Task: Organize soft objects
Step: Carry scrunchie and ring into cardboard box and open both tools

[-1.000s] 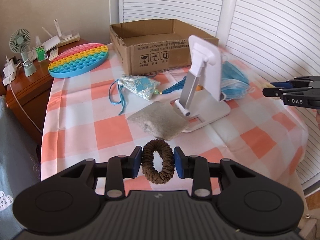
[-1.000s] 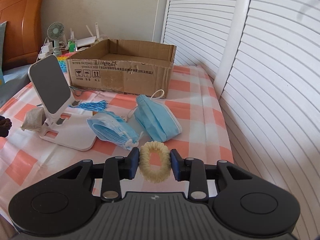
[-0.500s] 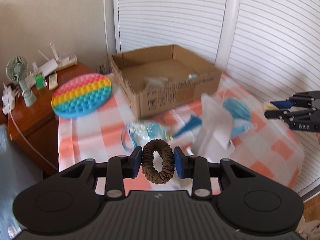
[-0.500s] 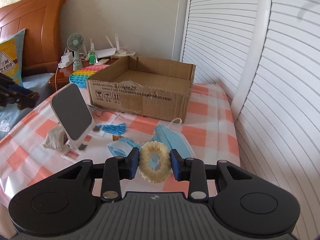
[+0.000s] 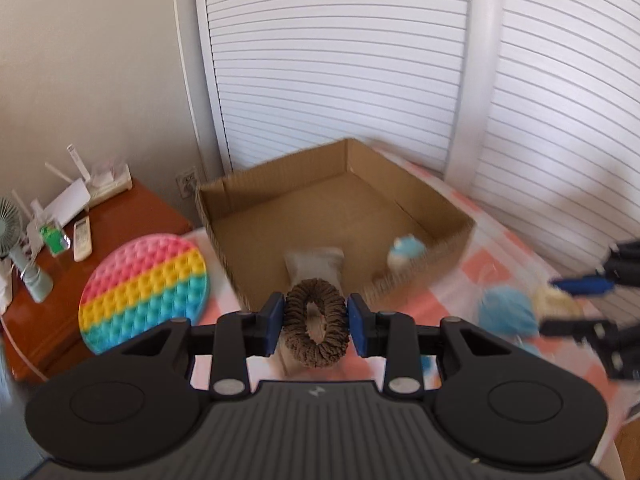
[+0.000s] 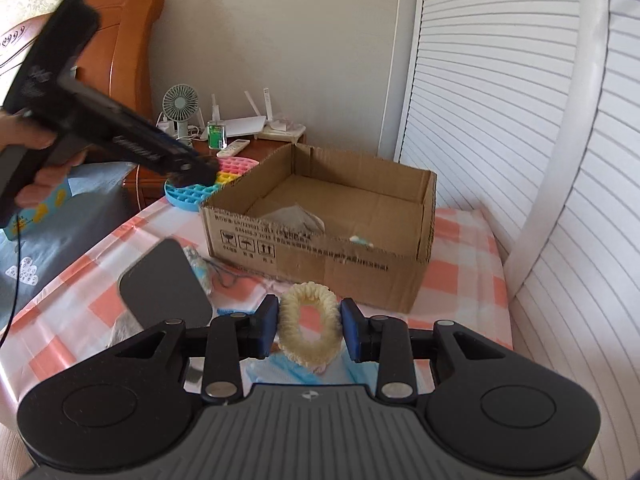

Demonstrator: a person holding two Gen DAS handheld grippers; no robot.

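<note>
Person's hand (image 6: 30, 160) in right view only

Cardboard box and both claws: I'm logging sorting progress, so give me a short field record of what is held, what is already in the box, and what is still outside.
left claw: shut on brown ribbed fabric scrunchie
right claw: shut on cream ribbed fabric scrunchie
container: open brown cardboard box on checked tablecloth
in box: grey cloth pouch, small blue-and-white soft item
outside box: blue face masks, round rainbow silicone pop toy, grey-faced phone stand
scrunchies: neither is in the box yet
</note>
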